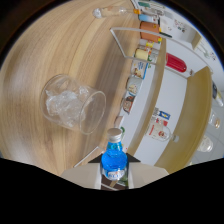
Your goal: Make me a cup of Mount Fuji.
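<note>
Pale wood-grain desk (55,55) across most of the view, seen strongly rolled to one side, so that a row of bottles and jars (142,55) lined along its far edge runs diagonally. Beyond that row, a white wall with a red object (176,63) on it, a labelled clear bottle (161,127), and wooden shelving.

Tool (115,172) held tilted, rolled over with the camera, its two pale fingers (82,175) rising from the bottom of the view. Clenched on one small blue bottle (114,157), a finger pressed against each side; silver cap pointing forward, away from the tool, blue liquid filling the body.

One clear glass (70,104) on the desk, just ahead of the fingers and off to one side of the bottle's cap, not touching it. Ice cubes inside, too jumbled to count. Open mouth of the glass turned towards the row of bottles.

One more clear glass item (107,11) lying far beyond on the desk, well apart from everything else; its kind cannot be told.
</note>
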The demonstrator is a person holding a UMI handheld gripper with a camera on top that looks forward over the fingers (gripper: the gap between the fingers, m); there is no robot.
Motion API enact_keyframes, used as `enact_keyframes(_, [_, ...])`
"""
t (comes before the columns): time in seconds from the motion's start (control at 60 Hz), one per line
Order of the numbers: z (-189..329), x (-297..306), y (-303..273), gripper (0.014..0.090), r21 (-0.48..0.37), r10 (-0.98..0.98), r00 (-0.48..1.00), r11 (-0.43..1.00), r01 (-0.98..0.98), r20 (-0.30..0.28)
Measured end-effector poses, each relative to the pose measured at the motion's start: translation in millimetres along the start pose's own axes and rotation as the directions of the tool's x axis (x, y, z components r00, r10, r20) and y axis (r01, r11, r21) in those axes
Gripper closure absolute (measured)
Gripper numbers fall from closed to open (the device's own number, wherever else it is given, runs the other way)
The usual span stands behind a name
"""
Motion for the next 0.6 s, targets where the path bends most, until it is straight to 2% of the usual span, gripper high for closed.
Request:
enact_keyframes(0.15, [-3.2,3.9,2.3,0.0685,0.001,0.095,0.995,0.995,-0.095,0.009])
enact_keyframes(0.283, [-16.9,22.8,0.6,0.0683,0.066,0.439,0.897,0.895,-0.441,0.045])
enact_keyframes(0.367, [-30.1,45.7,3.5,0.0682,0.13,0.691,0.717,0.705,-0.697,0.095])
enact_keyframes(0.5, [-51.0,69.0,21.8,0.0679,0.19,0.926,0.297,0.257,-0.948,0.234])
enact_keyframes(0.6, [-50.5,57.5,54.7,0.0682,0.136,0.959,0.063,0.025,-0.99,0.278])
